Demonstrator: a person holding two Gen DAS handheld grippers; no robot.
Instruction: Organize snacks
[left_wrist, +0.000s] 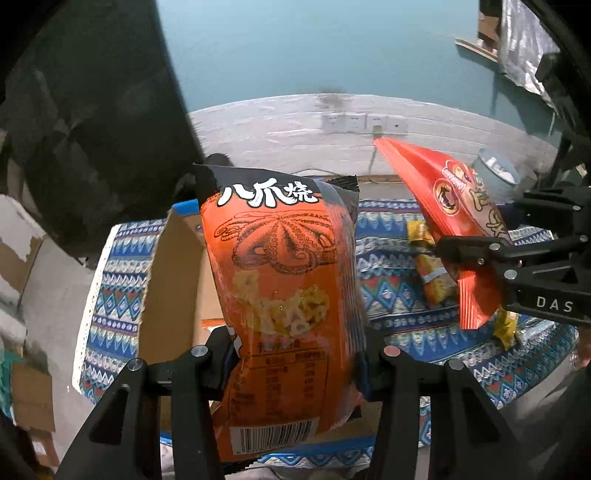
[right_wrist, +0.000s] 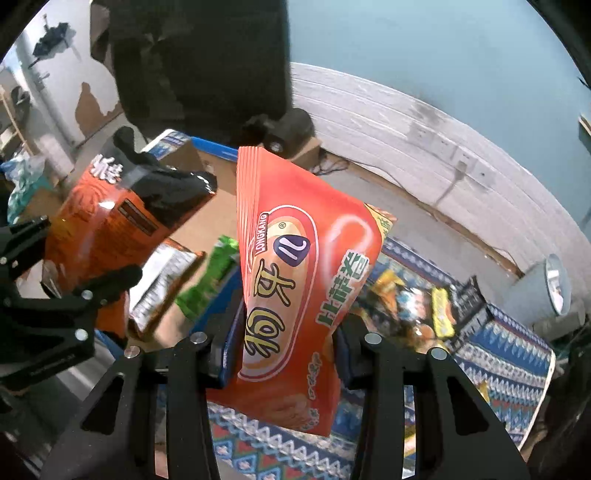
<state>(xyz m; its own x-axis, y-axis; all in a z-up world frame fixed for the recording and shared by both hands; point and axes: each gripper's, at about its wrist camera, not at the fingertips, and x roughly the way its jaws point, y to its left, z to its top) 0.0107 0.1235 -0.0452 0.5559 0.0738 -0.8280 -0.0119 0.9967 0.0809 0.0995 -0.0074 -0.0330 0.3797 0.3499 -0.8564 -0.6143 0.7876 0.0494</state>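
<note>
Left to right. Cardboard box (left_wrist: 173, 280): stands open on the patterned cloth (left_wrist: 114, 295), I judge as the bin for the sorted snacks; a green packet (right_wrist: 210, 280) and another bag already lie inside.

My left gripper (left_wrist: 295, 365): jaws drawn in partway and clamped on the lower half of the octopus snack bag (left_wrist: 280, 266), which stands upright, label to the camera, its top over the box. I hold it low so the bag hangs clear of the box wall.

My right gripper (right_wrist: 284, 354): likewise partly closed, pinching the red snack bag (right_wrist: 306, 273) near its bottom seal, the bag tilted up over the cloth, just right of the box.

Both tools point steeply downward, side by side, near each other.

Loose yellow packets (left_wrist: 432, 273) lie unsorted on the cloth further right.
</note>
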